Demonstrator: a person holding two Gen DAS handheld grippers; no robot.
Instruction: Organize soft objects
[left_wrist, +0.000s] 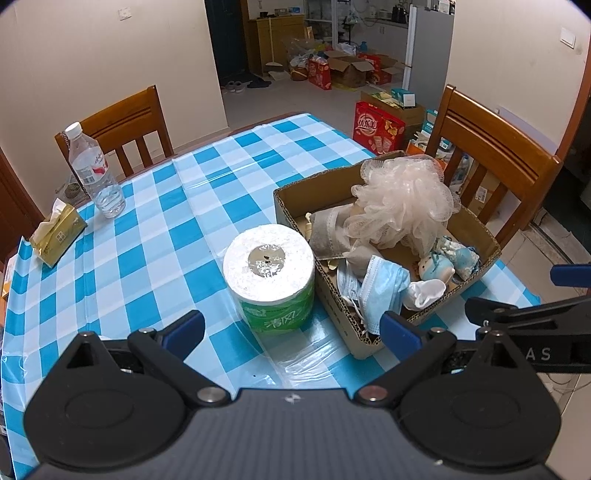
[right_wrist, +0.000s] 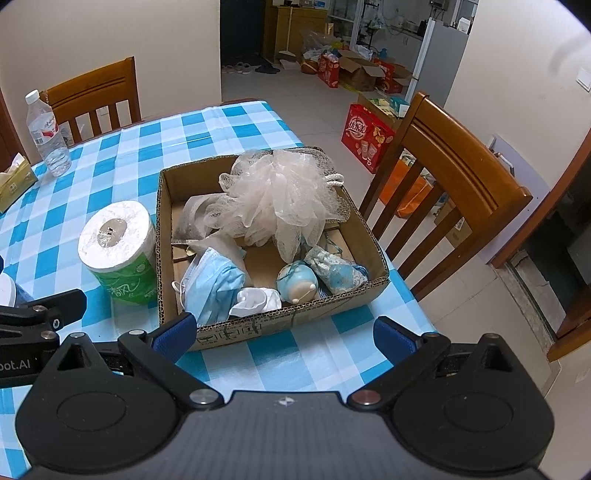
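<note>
A shallow cardboard box (left_wrist: 291, 206) (right_wrist: 258, 326) on the checked table holds soft things: a pale mesh bath pouf (left_wrist: 402, 199) (right_wrist: 277, 199), a blue face mask (left_wrist: 380, 288) (right_wrist: 214, 284), a white sock (left_wrist: 424, 291) (right_wrist: 255, 301), a small blue plush doll (left_wrist: 437, 267) (right_wrist: 299, 282) and a grey cloth (left_wrist: 328, 232). A toilet paper roll (left_wrist: 269, 273) (right_wrist: 118, 247) in green wrap stands upright just left of the box. My left gripper (left_wrist: 291, 326) is open, low before the roll. My right gripper (right_wrist: 284, 332) is open at the box's near wall, holding nothing.
A water bottle (left_wrist: 94, 170) (right_wrist: 46, 134) and a tissue pack (left_wrist: 57, 230) (right_wrist: 13, 181) sit at the table's far left. Wooden chairs (left_wrist: 495, 155) (right_wrist: 454, 177) stand behind and right of the table. The right table edge lies just past the box.
</note>
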